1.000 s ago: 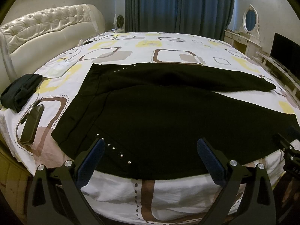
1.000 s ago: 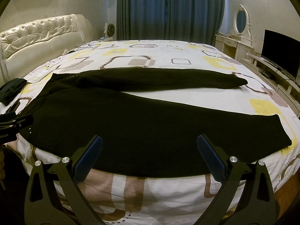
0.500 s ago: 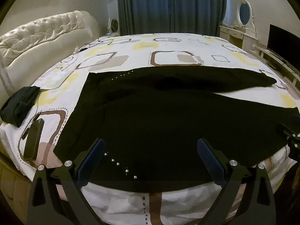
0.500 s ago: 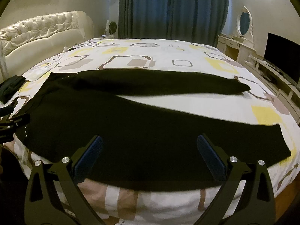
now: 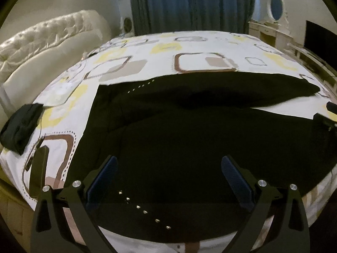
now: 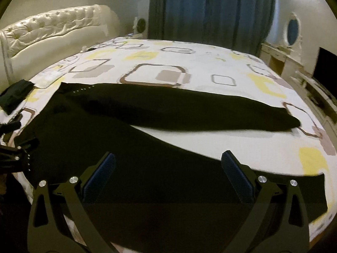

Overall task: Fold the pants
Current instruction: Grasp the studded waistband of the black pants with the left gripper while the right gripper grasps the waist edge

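Black pants (image 5: 189,130) lie spread flat on the bed, waist to the left, two legs fanning out to the right; they also show in the right wrist view (image 6: 147,147). A row of small silver studs (image 5: 143,211) runs near the waist's near corner. My left gripper (image 5: 168,179) is open, low over the near waist edge. My right gripper (image 6: 168,177) is open over the near leg. Each gripper shows at the edge of the other's view, the right one (image 5: 325,118) and the left one (image 6: 12,158).
The bed (image 5: 202,63) has a white cover with brown and yellow squares and a tufted headboard (image 5: 42,40) at left. A folded dark garment (image 5: 21,128) and a dark flat object (image 5: 39,168) lie at the left. A dresser (image 6: 280,57) and TV (image 6: 325,63) stand right.
Both grippers have moved forward and lower over the pants' near edge; the pants lie as before and both grippers stay open.
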Demonstrator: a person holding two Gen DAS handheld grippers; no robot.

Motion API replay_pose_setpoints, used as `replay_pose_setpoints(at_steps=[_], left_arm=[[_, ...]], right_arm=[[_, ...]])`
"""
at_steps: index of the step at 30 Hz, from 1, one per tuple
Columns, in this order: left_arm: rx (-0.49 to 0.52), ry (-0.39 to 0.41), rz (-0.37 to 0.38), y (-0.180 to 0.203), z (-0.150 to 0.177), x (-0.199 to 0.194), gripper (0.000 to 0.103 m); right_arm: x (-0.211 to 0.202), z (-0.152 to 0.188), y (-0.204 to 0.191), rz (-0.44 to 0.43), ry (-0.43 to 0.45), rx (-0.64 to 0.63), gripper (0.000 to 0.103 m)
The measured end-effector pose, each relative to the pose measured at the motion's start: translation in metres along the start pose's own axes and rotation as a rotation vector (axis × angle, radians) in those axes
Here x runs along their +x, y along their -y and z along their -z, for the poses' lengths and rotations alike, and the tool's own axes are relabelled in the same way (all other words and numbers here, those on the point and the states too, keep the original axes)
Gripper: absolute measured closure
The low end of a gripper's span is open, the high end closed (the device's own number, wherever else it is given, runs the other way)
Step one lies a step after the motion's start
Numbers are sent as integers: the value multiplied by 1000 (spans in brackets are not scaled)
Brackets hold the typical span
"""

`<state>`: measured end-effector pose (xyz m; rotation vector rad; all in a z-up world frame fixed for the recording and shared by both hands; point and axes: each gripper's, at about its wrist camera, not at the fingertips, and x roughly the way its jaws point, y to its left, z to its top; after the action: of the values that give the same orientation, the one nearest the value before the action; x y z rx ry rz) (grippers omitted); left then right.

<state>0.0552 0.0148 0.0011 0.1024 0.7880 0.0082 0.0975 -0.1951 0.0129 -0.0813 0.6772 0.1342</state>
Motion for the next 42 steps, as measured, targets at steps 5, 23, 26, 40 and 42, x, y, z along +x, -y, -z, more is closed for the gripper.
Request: replay_pose_setpoints(at_steps=[5,23,26,40,42], left_arm=[[-51,-59,73,-35,-20,18,5],[-312,-203,406,-236,-129,203,5],[-328,-254,469,-237,-134,233,5],[-154,-247,376,-218,-139,252,5],[-183,-231,384,-221,-141,255,5]], right_arm=[[28,-37,-6,-102,-23,-103,2],[183,-149,26,-239,-171,-295,2],[192,-148,24,-238,-182,-316,2],[254,-178,43,-455,-292,-241,2],[266,-184,41,-486,-328,-261,2]])
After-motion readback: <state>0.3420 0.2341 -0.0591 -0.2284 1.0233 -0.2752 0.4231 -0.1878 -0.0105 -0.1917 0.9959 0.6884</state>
